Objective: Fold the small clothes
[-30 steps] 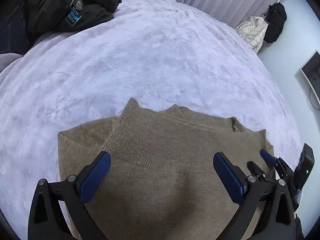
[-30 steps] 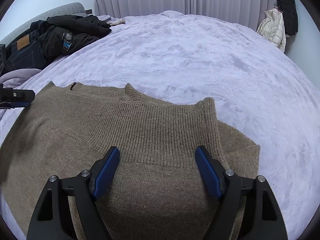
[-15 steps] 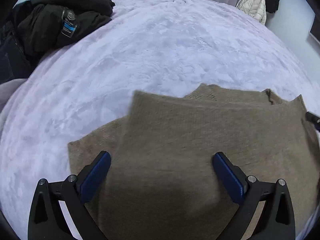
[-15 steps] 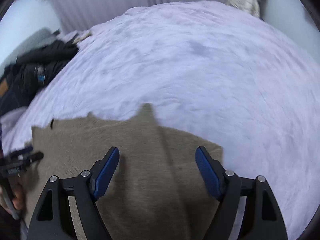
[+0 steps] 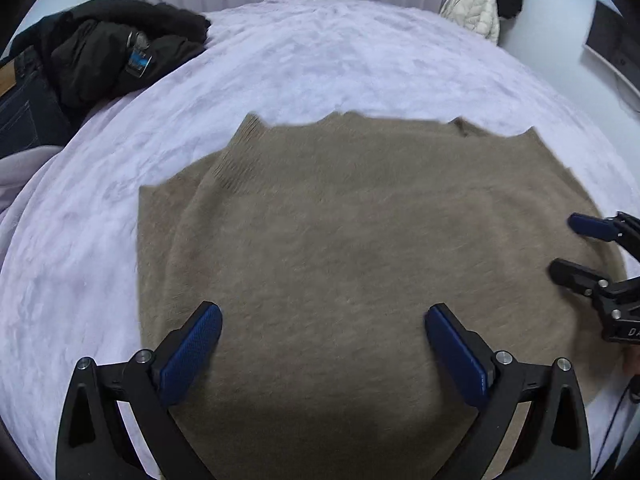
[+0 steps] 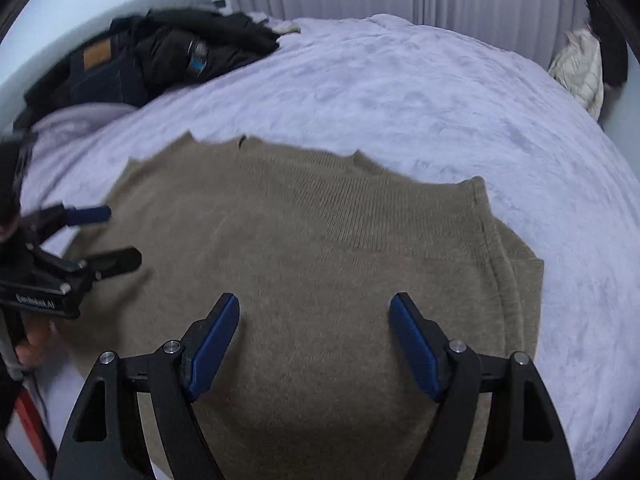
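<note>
Both the left gripper (image 5: 323, 354) and right gripper (image 6: 315, 344) hang apart over the seemingly half-folded brown sweater (image 5: 360, 248), mid-frame on the bed (image 5: 320, 60); next, pinch an edge.

Black left gripper (image 5: 322, 354) with blue-padded fingers (image 5: 191, 354), silver screws.

Taupe-brown ribbed knit sweater (image 5: 360, 248) on pale lavender bed cover (image 5: 320, 60); black jacket (image 5: 112, 48) and dark denim jeans (image 6: 108, 76) beyond sweater; cream puffer coat (image 5: 476, 12); blue-padded black tools (image 5: 322, 348).
</note>
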`<state>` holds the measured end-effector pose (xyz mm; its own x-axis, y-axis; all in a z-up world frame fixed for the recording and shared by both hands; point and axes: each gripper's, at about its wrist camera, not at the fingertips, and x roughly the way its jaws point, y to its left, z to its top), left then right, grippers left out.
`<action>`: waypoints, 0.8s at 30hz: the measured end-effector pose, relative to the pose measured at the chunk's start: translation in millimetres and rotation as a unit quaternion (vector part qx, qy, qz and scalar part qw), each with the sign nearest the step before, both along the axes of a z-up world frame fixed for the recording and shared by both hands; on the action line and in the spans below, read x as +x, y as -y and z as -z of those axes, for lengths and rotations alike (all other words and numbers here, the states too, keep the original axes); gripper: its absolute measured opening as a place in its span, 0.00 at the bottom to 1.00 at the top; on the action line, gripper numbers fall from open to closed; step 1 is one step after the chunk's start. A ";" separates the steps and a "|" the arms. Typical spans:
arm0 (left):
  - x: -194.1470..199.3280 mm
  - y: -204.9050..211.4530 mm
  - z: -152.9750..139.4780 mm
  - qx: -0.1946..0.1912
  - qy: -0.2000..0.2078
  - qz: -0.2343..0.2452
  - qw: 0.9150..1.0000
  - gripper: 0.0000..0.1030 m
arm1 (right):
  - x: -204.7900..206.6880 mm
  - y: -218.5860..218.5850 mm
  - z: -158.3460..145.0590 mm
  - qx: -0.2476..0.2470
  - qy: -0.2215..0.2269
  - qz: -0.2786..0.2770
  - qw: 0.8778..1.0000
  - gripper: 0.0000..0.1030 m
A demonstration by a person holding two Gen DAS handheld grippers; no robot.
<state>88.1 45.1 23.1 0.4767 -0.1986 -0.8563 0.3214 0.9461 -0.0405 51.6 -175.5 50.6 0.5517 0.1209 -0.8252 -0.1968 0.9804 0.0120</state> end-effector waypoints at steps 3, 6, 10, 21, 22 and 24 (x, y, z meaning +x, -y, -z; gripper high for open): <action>-2.8 -42.1 -7.7 -0.054 -0.007 -0.019 0.998 1.00 | -12.4 17.8 13.0 -0.015 0.004 0.010 1.000 0.78; -4.8 -86.0 -5.5 -0.063 -0.018 -0.052 0.997 1.00 | -28.5 57.4 7.5 0.013 0.001 0.041 0.999 0.78; -7.1 -146.4 12.9 -0.153 -0.065 -0.097 0.981 1.00 | -48.0 98.3 3.8 -0.005 -0.008 0.092 0.996 0.81; 33.8 -71.9 21.9 -0.155 -0.120 -0.009 0.981 1.00 | -57.4 47.7 -24.5 0.023 0.020 0.094 0.995 0.81; 34.1 -70.3 21.8 -0.156 -0.125 -0.004 0.980 0.99 | -57.9 36.5 -21.0 0.017 0.015 0.082 0.996 0.81; 30.7 -64.7 16.3 -0.155 -0.131 0.023 0.979 0.66 | -57.6 20.3 -14.3 0.000 0.009 0.064 0.998 0.81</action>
<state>118.8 109.8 6.8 0.2330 -0.4848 -0.8430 0.3039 0.8597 -0.4105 -6.1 -195.7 64.9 0.5780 0.0477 -0.8146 -0.0697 0.9975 0.0089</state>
